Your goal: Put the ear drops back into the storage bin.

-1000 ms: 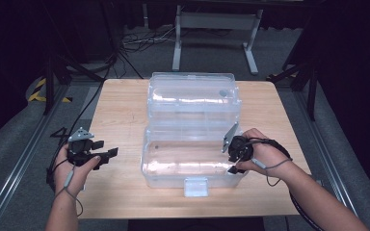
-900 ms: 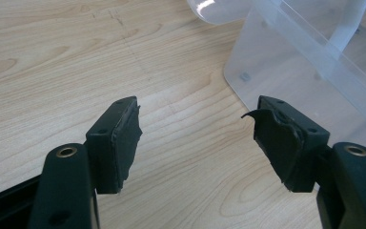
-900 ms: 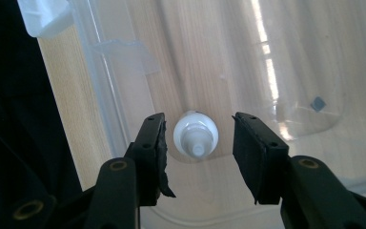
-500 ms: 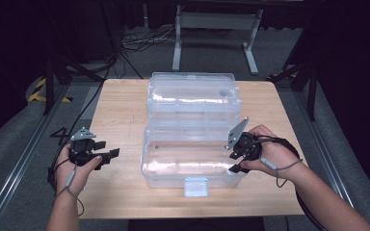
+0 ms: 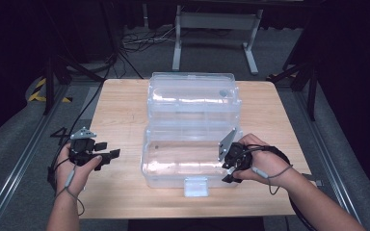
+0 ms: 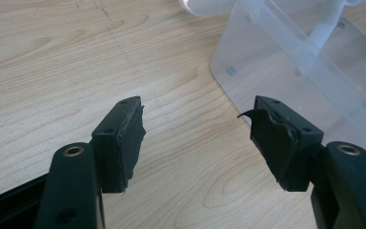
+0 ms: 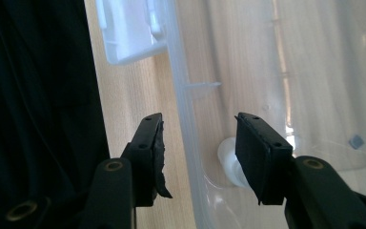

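A clear plastic box (image 5: 188, 161) lies open in the middle of the wooden table (image 5: 120, 110), its lid (image 5: 192, 98) folded back on the far side. My right gripper (image 5: 229, 172) is at the box's right front corner. In the right gripper view it (image 7: 198, 148) is open and its jaws straddle the box's thin wall (image 7: 181, 95), one outside and one inside, not pressing it. My left gripper (image 5: 110, 156) hovers open left of the box. Its view shows the gripper (image 6: 198, 129) over bare wood, with nothing between the jaws and the box corner (image 6: 305, 71) ahead to the right.
A white latch tab (image 5: 196, 186) sticks out from the box's front edge, also seen as a latch (image 7: 128, 33) in the right gripper view. Dark floor, cables and a metal stand (image 5: 217, 29) lie beyond the table's far edge.
My right gripper has shifted slightly toward me and to the left along the box's right end. The left gripper has barely moved.
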Motion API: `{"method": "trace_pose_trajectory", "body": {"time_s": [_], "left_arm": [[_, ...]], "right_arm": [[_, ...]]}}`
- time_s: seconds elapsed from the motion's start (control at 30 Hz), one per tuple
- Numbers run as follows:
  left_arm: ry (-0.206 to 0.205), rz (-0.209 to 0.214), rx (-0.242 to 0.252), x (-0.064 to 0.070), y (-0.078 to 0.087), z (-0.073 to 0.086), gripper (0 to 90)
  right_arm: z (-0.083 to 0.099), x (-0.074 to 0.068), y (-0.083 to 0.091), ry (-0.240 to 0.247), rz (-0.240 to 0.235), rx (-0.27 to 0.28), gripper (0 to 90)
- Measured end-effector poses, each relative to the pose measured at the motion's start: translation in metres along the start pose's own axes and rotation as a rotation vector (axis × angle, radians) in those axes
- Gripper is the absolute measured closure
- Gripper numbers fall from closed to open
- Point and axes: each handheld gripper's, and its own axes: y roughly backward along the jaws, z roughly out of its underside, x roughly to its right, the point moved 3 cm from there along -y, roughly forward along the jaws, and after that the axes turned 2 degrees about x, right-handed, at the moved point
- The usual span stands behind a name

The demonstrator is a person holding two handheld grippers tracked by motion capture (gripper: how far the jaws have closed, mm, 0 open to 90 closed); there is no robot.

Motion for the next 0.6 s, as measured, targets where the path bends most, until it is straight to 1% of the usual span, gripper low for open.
{"method": "trace_pose_trajectory", "body": {"time_s": [0.03, 0.07, 0.1, 0.13, 0.23, 0.27, 0.37, 0.47, 0.53, 0.6], "left_arm": [[0.004, 0.002, 0.008, 0.001, 0.001, -0.001, 36.2], [0.002, 0.002, 0.016, 0.000, 0.001, -0.001, 35.9], [0.002, 0.002, 0.016, 0.000, 0.001, -0.001, 35.4], [0.011, 0.003, 0.022, 0.000, 0.001, -0.002, 35.4], [0.007, 0.004, 0.027, 0.001, 0.002, -0.003, 31.7], [-0.002, -0.001, 0.029, 0.002, 0.001, -0.004, 31.1], [-0.022, -0.011, 0.027, 0.005, 0.000, -0.005, 27.9], [-0.041, -0.017, 0.037, 0.009, -0.001, -0.009, 27.7], [-0.057, -0.026, 0.038, 0.011, -0.001, -0.011, 28.4], [-0.066, -0.021, 0.037, 0.015, -0.002, -0.013, 31.6]], "right_arm": [[0.000, -0.001, -0.002, -0.011, -0.003, -0.009, 54.2], [-0.001, -0.001, -0.007, -0.001, -0.009, -0.012, 54.6], [-0.001, -0.001, -0.007, -0.001, -0.009, -0.012, 54.6], [-0.001, -0.002, -0.010, -0.006, -0.011, -0.019, 55.3], [-0.002, -0.002, -0.018, 0.002, -0.017, -0.030, 58.8], [-0.002, -0.002, -0.020, 0.002, -0.016, -0.026, 60.1], [-0.002, -0.002, -0.026, 0.007, -0.015, -0.041, 63.6], [-0.002, -0.003, -0.031, 0.001, -0.017, -0.053, 67.1], [-0.003, -0.005, -0.035, 0.014, -0.017, -0.055, 69.3], [-0.003, -0.007, -0.039, 0.025, -0.020, -0.064, 72.6]]}}
